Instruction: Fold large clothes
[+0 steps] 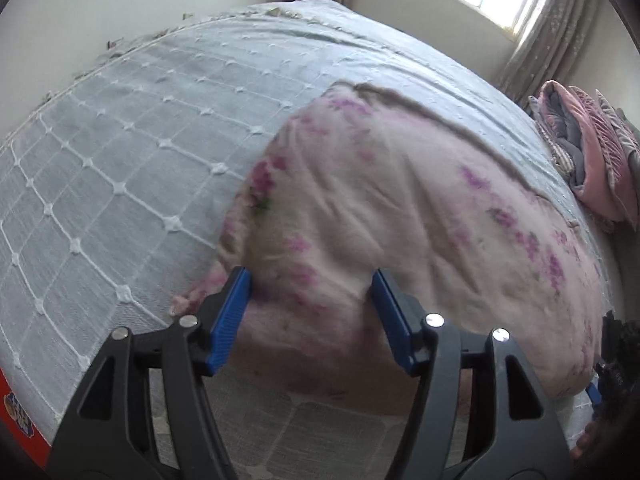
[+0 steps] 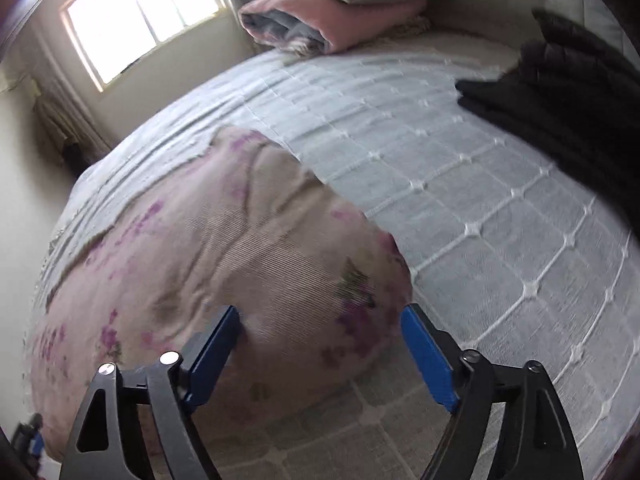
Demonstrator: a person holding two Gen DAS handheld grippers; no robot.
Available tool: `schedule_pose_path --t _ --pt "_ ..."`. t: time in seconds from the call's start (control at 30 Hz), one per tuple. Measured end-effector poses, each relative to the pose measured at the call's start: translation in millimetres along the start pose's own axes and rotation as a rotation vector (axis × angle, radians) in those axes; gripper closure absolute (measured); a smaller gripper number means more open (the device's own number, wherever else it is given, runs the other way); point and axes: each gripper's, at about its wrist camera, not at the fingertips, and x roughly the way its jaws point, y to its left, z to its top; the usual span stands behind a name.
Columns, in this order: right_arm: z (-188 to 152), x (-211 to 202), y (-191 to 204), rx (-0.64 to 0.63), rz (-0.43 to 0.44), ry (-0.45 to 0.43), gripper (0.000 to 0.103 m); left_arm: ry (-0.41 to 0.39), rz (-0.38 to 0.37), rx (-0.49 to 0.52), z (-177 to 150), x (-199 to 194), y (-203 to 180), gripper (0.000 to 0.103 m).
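Observation:
A large pale pink garment with purple flower print (image 1: 400, 208) lies folded in a thick bundle on the bed; it also shows in the right wrist view (image 2: 224, 248). My left gripper (image 1: 312, 280) is open, its blue pads on either side of the near left end of the bundle. My right gripper (image 2: 320, 314) is open over the near right end of the bundle. The right gripper also shows in the left wrist view (image 1: 608, 360) at the bundle's far right. The left gripper shows dimly in the right wrist view (image 2: 28, 436) at the lower left.
The bed has a light blue cover with a white grid pattern (image 1: 120, 168). Folded pink and grey bedding (image 2: 332, 12) lies at the head of the bed. A dark garment (image 2: 568, 104) lies at the right. A window (image 2: 140, 12) and curtains stand behind.

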Motion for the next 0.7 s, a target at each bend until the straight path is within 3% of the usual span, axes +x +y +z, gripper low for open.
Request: schedule_pose_path --t 0.13,0.3,0.43,0.53,0.63,0.7 --pt "-0.8 20.8 -2.5 0.006 0.033 0.061 0.02 0.02 -0.026 0.014 -1.9 8.3 3.5 0.038" --pt "-0.3 42.3 -10.1 0.042 0.097 0.113 0.019 0.018 0.023 0.062 -4.0 12.3 -4.9 0.037" --pt "1.0 40.7 -11.2 0.035 0.106 0.109 0.019 0.005 0.011 0.042 -0.1 5.1 1.6 0.037" --pt "4.3 36.9 -23.6 0.135 0.185 0.125 0.019 -0.001 -0.071 -0.03 5.2 -8.0 19.9 0.037" --pt "7.0 29.1 -50.9 0.333 0.351 0.128 0.018 -0.006 -0.143 -0.118 10.1 -20.8 48.1 0.032" --pt "3.3 29.0 -65.1 0.431 0.449 0.148 0.017 0.026 -0.242 -0.169 10.1 -21.5 65.5 0.028"
